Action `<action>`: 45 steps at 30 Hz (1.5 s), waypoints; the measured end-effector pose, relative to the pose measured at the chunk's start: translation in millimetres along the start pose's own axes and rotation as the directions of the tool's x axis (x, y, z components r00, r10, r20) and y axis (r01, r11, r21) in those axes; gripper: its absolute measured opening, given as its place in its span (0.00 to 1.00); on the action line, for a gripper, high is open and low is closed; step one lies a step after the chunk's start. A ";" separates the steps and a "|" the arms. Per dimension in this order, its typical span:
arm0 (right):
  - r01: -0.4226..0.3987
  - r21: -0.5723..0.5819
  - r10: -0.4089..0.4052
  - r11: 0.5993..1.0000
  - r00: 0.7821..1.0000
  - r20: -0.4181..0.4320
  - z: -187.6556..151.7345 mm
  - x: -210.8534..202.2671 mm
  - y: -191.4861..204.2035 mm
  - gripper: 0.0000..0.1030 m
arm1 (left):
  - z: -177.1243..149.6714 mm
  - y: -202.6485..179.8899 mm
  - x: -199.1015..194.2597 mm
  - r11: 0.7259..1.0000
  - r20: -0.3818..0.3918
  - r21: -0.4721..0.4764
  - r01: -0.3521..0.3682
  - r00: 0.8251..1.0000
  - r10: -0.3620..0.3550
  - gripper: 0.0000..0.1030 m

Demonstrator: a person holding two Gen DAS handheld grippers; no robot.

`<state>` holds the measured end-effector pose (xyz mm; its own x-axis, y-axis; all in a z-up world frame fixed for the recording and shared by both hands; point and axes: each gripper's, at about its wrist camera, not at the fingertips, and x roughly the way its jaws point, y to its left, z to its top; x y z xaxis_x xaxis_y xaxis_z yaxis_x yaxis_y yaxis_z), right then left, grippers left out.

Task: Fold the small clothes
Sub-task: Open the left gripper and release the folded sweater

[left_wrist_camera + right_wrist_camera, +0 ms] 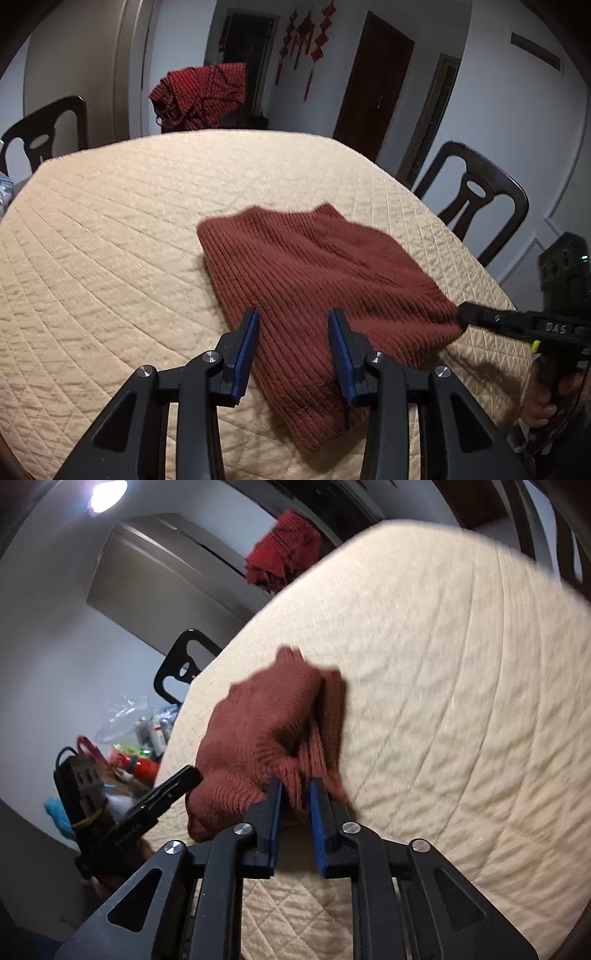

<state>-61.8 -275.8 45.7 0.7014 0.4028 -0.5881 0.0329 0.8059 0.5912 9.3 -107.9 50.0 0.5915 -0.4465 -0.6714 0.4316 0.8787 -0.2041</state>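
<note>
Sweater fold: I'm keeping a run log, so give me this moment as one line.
sweater: flat on quilted table | right gripper: pinching a corner | left gripper: jaws apart astride the near edge, not gripping

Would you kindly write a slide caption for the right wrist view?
Right tongs pinch a bunched edge of the rust knit garment on the quilted table cover.

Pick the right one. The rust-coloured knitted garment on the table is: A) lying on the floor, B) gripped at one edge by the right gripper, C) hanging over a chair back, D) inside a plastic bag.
B: the right gripper has its blue pads closed on bunched fabric at the edge of the knitted garment, which lies on the quilted table cover.
</note>
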 end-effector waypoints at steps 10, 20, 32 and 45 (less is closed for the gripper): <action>0.026 -0.157 -0.031 0.987 0.999 -0.027 15.6 52.5 28.2 0.17 | 7.5 -7.9 25.0 0.996 -0.009 0.005 -0.087 0.996 0.087 0.40; 0.029 -0.130 -0.030 0.991 1.000 -0.008 9.2 58.0 8.1 0.02 | -3.1 -14.9 32.5 0.990 0.023 0.047 -0.133 0.991 0.132 0.43; 0.027 -0.147 -0.023 0.989 0.999 0.028 17.4 32.1 15.7 0.25 | 0.1 -0.9 15.6 0.993 0.020 -0.012 -0.115 0.993 0.115 0.49; 0.080 -0.100 -0.087 0.992 0.994 -0.066 22.5 63.5 -5.4 0.49 | -5.4 26.4 22.1 0.986 0.003 -0.147 -0.075 0.997 0.076 0.58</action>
<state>-1.4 -264.3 17.6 0.6475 0.3587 -0.6723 0.0177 0.8749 0.4839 30.1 -93.7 25.9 0.6248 -0.3786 -0.6828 0.2809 0.9250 -0.2558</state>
